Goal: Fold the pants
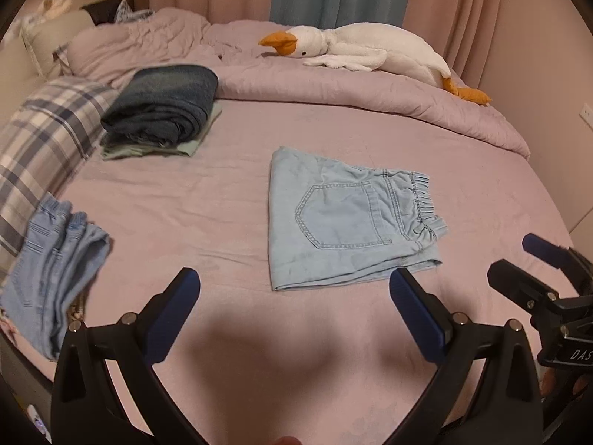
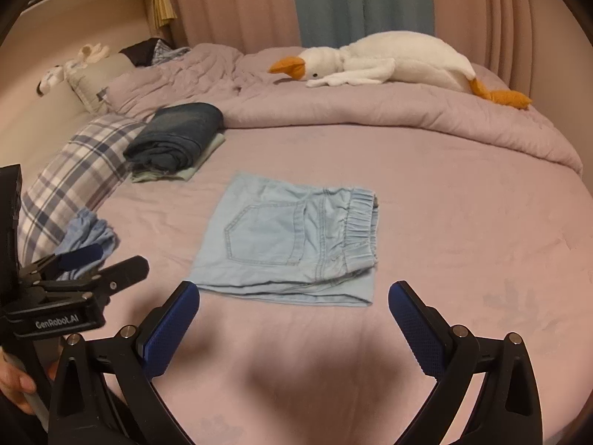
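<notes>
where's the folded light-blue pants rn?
The folded light-blue pants lie flat mid-bed in both wrist views, ahead of both grippers, with the dark folded stack farther back on the left.

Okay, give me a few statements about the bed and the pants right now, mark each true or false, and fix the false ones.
1. The light blue pants lie folded on the bed. True.
2. The right hand-held gripper is clamped on the pants. False: it is open, with nothing between its jaws.
3. A dark folded garment tops a stack beside the plaid pillow. True.
4. The plush goose sits on the folded pants. False: it lies apart on the rumpled duvet.
5. The left hand-held gripper is open. True.
</notes>
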Demonstrator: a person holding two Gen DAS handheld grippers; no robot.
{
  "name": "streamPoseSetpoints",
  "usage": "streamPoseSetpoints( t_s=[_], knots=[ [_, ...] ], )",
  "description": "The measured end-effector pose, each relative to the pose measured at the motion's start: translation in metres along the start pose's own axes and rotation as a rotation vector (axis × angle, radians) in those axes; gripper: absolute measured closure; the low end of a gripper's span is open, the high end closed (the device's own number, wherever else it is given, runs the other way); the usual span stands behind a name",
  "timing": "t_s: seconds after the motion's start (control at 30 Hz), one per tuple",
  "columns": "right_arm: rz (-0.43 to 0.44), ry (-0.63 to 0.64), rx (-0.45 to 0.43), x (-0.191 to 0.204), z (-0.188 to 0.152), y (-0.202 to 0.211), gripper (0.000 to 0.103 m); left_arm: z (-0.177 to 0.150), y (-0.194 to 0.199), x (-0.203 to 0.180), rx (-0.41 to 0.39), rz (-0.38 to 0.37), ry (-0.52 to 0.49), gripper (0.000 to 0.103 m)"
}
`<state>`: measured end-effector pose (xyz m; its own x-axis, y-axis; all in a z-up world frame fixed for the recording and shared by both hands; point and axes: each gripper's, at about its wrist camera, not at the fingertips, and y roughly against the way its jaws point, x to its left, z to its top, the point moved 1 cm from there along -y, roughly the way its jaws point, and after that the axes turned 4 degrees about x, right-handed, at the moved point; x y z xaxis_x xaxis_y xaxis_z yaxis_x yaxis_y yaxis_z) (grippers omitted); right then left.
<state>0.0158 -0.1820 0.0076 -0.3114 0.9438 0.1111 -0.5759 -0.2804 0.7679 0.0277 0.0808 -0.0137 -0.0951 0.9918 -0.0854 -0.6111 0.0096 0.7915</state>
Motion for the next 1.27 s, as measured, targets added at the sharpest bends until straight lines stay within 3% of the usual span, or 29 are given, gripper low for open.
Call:
streamPoseSetpoints(
  t_s=[0.33, 1.27],
  knots=[
    [0.004, 0.001, 0.009, 0.004, -0.009, -0.002, 0.002, -0.014, 0.003, -0.012, 0.014, 0.023, -0.019, 0.000],
    [0.004, 0.012, 0.010, 0.010, -0.008, 0.001, 0.002, -0.011, 0.003, -0.012, 0.009, 0.024, -0.016, 0.000]
  ],
)
